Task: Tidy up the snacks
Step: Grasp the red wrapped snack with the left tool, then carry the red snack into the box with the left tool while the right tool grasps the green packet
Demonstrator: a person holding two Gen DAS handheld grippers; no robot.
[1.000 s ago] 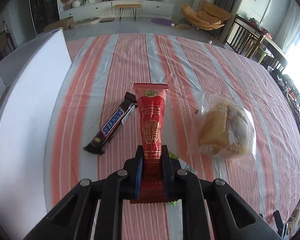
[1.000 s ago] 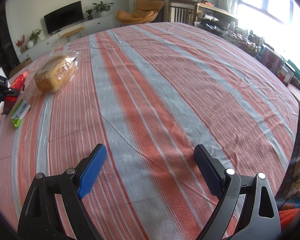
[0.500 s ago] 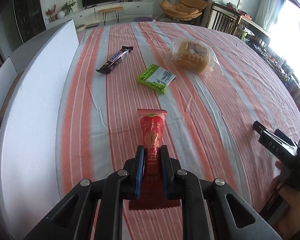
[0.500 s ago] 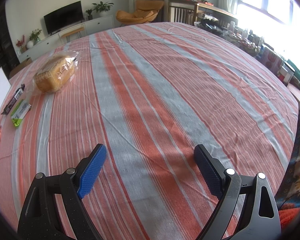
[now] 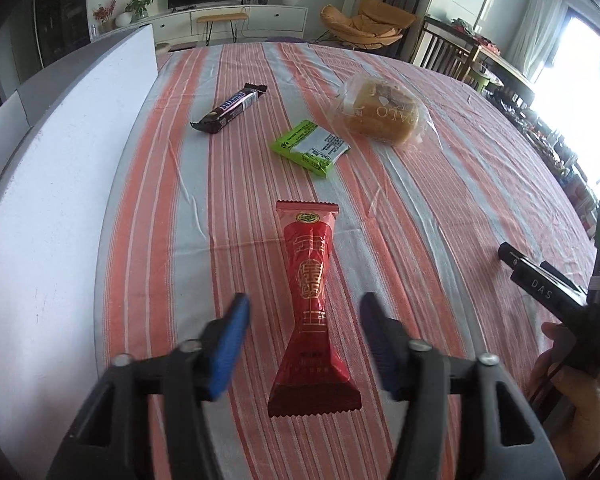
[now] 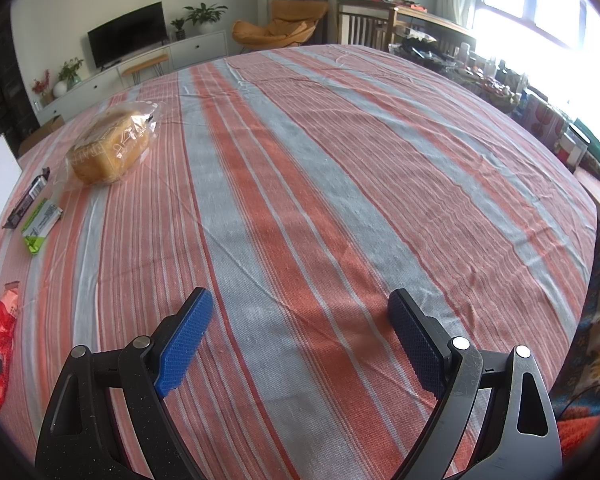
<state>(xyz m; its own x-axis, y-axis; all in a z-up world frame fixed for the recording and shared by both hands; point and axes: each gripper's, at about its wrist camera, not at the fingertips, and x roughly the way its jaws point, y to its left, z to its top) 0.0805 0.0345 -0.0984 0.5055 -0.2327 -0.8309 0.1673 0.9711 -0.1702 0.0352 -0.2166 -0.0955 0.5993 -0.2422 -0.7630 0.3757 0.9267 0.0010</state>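
My left tongs [image 5: 304, 320] have just let go: half a second ago they pinched the red pack [image 5: 311, 312], which now lies flat on the worktop [image 5: 440, 208] between the parted jaws, set down near me. My right tongs [image 6: 300, 336] hang released, empty.

A long red snack packet [image 5: 311, 312] is lying flat on the striped cloth, nearest of all. Farther off, a green-and-white packet [image 5: 309, 147] is sitting between a dark Snickers bar [image 5: 231, 109] to its left and a clear-bagged bread loaf [image 5: 381, 112] to its right, all apart.
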